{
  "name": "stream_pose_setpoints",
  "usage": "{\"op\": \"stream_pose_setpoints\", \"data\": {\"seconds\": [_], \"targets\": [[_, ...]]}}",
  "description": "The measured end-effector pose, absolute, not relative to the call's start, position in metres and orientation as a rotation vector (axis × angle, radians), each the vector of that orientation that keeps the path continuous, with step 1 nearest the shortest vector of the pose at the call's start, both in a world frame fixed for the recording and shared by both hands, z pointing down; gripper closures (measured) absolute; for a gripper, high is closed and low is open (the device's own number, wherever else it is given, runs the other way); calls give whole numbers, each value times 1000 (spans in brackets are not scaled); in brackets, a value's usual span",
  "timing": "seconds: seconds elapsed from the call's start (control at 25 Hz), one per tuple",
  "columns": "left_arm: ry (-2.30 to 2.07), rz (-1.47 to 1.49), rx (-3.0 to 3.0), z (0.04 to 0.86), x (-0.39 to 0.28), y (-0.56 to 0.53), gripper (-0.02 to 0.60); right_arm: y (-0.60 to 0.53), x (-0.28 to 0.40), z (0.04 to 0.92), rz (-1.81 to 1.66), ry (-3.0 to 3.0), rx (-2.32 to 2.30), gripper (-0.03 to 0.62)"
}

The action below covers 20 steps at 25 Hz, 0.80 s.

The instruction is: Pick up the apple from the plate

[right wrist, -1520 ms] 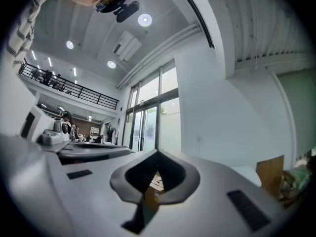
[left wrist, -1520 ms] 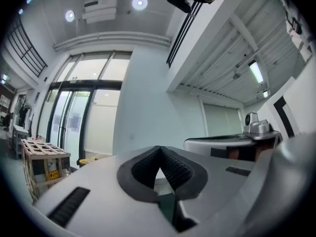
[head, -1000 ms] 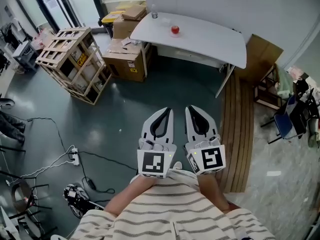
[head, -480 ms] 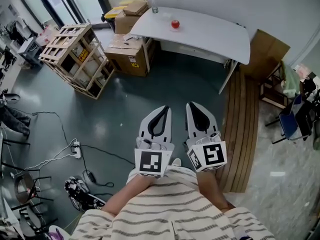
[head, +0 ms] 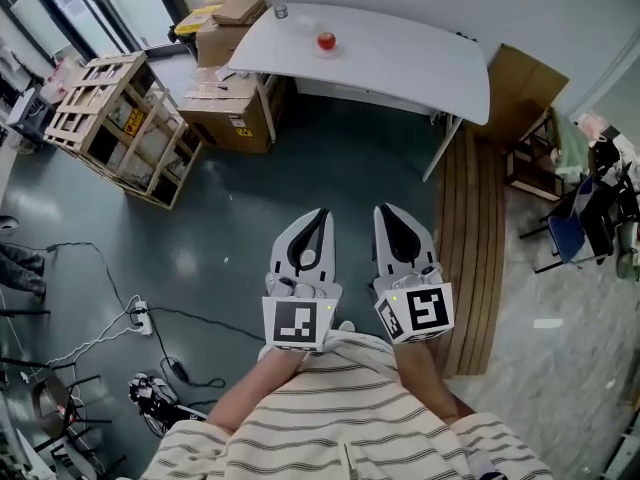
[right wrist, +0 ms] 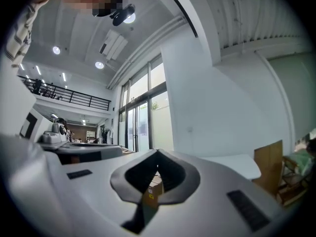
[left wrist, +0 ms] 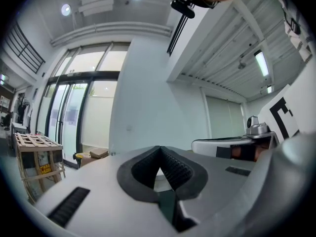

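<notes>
A red apple (head: 326,40) rests on a small clear plate on the white table (head: 400,58) at the far side of the room, seen in the head view. Both grippers are held side by side over the dark floor, far short of the table. My left gripper (head: 321,212) is shut and empty, its tips meeting in the left gripper view (left wrist: 159,148). My right gripper (head: 385,209) is also shut with nothing in it, and its tips touch in the right gripper view (right wrist: 158,152). Neither gripper view shows the apple.
A bottle (head: 280,8) stands at the table's left end. Cardboard boxes (head: 225,113) and a wooden crate (head: 110,128) sit left of the table. A slatted wooden board (head: 478,258) lies on the right, with chairs (head: 575,238) beyond it. Cables and a power strip (head: 140,318) trail at lower left.
The person has walked toward the table: crate, boxes and cables have slid leftward and down in the head view. Both grippers stay shut and side by side, slightly lower in the picture.
</notes>
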State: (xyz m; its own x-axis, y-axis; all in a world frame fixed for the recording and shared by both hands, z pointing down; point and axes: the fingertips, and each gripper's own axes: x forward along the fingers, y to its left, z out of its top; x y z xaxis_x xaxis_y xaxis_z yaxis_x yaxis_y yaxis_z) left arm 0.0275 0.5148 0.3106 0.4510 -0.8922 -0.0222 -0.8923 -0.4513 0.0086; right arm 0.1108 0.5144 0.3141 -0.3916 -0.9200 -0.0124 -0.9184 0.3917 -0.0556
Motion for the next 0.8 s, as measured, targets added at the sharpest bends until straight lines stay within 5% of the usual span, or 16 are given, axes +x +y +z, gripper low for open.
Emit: {"op": "stream_pose_setpoints", "data": {"seconds": [0.8], "targets": [[1533, 113, -2801, 309, -42, 236, 575, 252, 23, 314, -42, 2641, -1886, 583]]}}
